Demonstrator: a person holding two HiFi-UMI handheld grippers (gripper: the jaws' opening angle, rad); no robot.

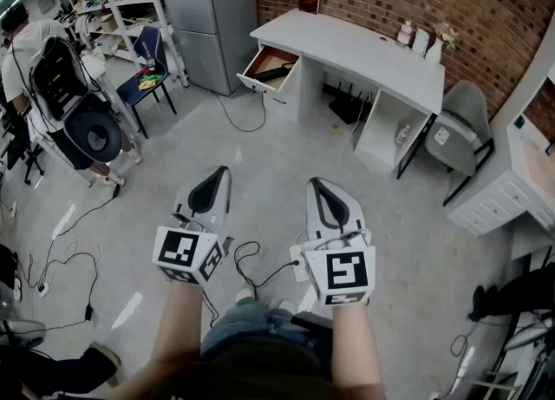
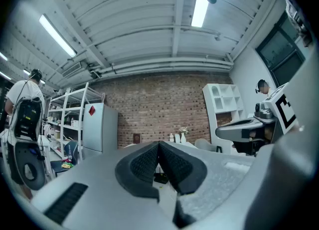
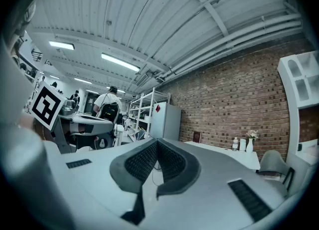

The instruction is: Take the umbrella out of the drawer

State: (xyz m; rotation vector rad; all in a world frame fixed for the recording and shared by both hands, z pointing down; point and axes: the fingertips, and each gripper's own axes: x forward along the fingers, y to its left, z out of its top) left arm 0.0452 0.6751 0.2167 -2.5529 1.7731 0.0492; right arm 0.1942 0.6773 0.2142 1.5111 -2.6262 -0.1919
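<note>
1. We stand well back from the white surface [image 1: 355, 47], with a broad stretch of bare floor [image 1: 260, 151] between us and it. As far as we can judge, the task has hardly started.
2. The drawer [image 1: 257, 61] at the left end of the surface already stands pulled out, so opening it is not among the steps left.
3. A dark, long thing lies inside the drawer, and we take it to be the umbrella [image 1: 276, 71]. Nothing touches it. It is too small in the head view for us to tell which end is the handle.
4. The left tongs [image 1: 218, 174] are held level in front of us, far from the drawer. In the left gripper view the ribbed pads meet tip to tip and nothing is caught between them.
5. The right tongs [image 1: 315, 185] are beside them and also level. In the right gripper view the pads are likewise pressed together and hold nothing.
6. By our reckoning nearly everything is left to do:
   - walk up to the drawer;
   - part one pair of tongs;
   - close them on the umbrella;
   - lift it clear of the drawer's walls.
</note>
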